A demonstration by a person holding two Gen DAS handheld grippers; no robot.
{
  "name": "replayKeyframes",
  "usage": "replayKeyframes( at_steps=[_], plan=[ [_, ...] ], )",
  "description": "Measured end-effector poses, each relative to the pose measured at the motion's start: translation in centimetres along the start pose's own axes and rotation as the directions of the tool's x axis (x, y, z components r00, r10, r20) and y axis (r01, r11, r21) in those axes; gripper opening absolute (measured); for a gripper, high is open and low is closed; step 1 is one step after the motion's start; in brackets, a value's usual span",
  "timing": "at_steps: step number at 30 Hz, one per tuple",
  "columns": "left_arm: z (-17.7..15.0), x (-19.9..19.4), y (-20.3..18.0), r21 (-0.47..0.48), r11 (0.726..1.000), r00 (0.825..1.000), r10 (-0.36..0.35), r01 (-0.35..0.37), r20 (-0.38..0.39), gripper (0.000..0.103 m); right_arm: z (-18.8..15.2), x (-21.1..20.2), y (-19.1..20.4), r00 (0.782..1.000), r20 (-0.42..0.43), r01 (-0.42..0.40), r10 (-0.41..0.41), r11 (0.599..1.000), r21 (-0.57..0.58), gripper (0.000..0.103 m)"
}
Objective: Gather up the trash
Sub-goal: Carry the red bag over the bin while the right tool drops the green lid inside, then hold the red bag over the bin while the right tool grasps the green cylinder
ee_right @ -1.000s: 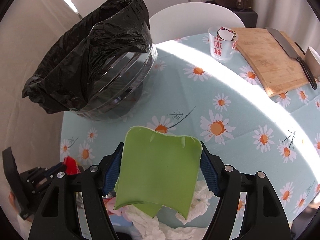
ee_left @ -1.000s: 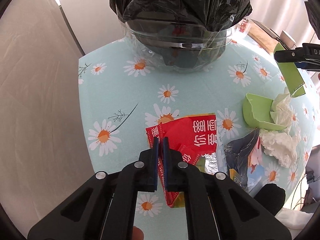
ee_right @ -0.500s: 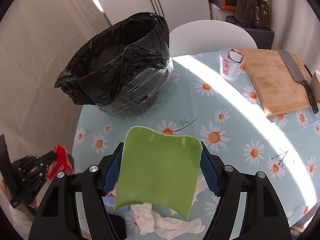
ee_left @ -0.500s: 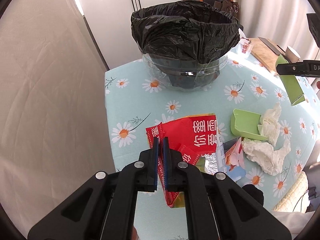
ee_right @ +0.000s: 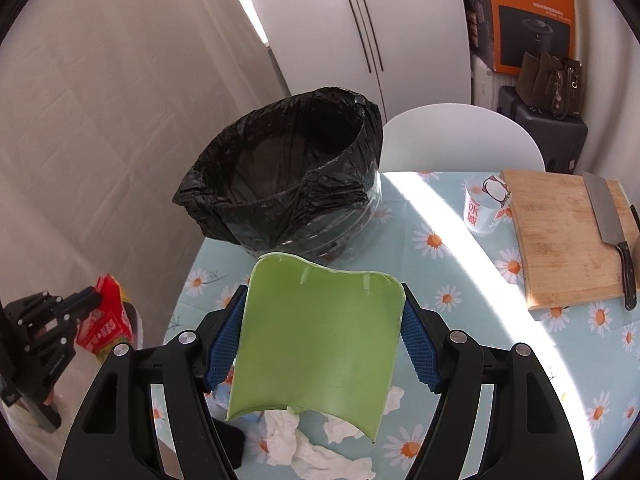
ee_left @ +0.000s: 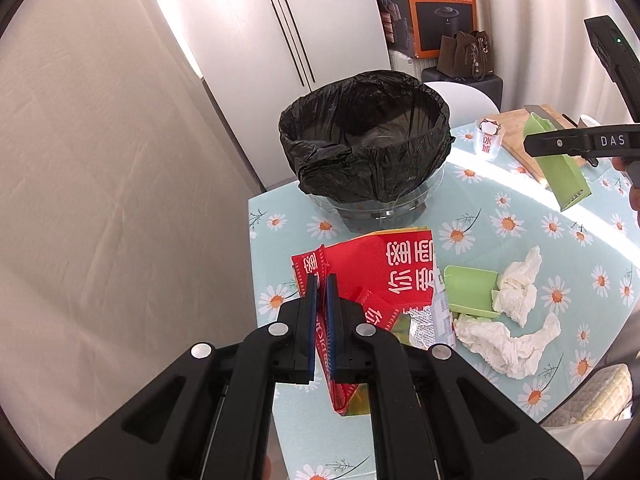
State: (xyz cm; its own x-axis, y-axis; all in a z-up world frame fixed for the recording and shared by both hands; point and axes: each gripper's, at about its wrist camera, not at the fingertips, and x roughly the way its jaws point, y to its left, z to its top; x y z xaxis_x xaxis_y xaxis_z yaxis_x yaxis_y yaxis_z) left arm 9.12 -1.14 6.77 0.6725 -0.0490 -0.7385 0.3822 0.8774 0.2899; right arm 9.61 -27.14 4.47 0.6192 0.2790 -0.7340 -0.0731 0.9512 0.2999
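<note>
Two grippers are in view, each clamped on a piece of trash held above the table. The left gripper [ee_left: 320, 292] has its blue pads [ee_left: 311, 312] pressed nearly together on the edge of a red snack wrapper [ee_left: 384, 276], which hangs from the jaws with its silver lining showing below. The right gripper [ee_right: 322, 336] stands at a middling width, its blue pads [ee_right: 418, 350] bearing on both side edges of a curved green plastic piece [ee_right: 316, 344] that fills the gap between them.

Just beyond and to the right of the left gripper's tips, a second green piece [ee_left: 470, 292] lies on the daisy-print tablecloth [ee_left: 520, 240], touching crumpled white tissues [ee_left: 508, 320] that spread further to the right. The same tissues show under the right gripper, below the held green piece.

Ahead of both grippers stands a clear bin lined with a black trash bag [ee_right: 288, 176], its mouth open. To the right of the bin, from the right gripper's view, a printed plastic cup [ee_right: 482, 210] sits beside a wooden cutting board [ee_right: 560, 240] with a cleaver [ee_right: 608, 216] lying on it. Behind the table are a white chair back [ee_right: 460, 140], a brown handbag [ee_right: 548, 80] and an orange carton [ee_right: 528, 16].
</note>
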Motion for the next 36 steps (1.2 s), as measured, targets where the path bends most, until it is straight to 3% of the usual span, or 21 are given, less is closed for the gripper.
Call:
replayKeyframes(
  at_steps=[11,16,22,28,31,33,36],
  plan=[
    [4.2,-1.1,-1.1,0.009,0.999,0.998,0.038,-0.039,0.047,0.005,3.0,-3.1,-0.5,0.994,0.081,-0.063,0.067,0.996,-0.061,0.067],
    [7.6,-0.1,-1.4,0.005,0.997,0.992,0.076,-0.077,0.103,0.005,5.1,-3.2,-0.8,0.990,0.139,-0.012,0.025,0.996,-0.093,0.067],
    [12.0,2.3,-1.6,0.033,0.998,0.988,0.049,-0.054,0.146,0.005,9.0,-2.2,-0.7,0.986,0.160,-0.019,0.041,0.991,-0.132,0.066],
    [15.2,6.5,-1.2,0.042,0.999,0.990,0.021,-0.027,0.137,0.005,13.3,-0.1,0.1,0.980,0.176,-0.056,0.091,0.980,-0.192,0.064],
    [16.3,8.8,-0.8,0.044,0.999,0.992,0.017,-0.023,0.128,0.005,15.2,2.0,0.7,0.981,0.153,-0.083,0.119,0.970,-0.227,0.044],
    [16.7,10.3,-0.3,0.033,0.999,0.994,0.018,-0.022,0.112,0.005,16.1,3.7,1.2,0.982,0.127,-0.105,0.141,0.961,-0.255,0.042],
    [17.3,12.8,-0.1,0.027,1.000,0.997,0.007,-0.010,0.079,0.005,16.8,5.3,1.2,0.984,0.140,-0.065,0.109,0.957,-0.284,0.042]
  ],
)
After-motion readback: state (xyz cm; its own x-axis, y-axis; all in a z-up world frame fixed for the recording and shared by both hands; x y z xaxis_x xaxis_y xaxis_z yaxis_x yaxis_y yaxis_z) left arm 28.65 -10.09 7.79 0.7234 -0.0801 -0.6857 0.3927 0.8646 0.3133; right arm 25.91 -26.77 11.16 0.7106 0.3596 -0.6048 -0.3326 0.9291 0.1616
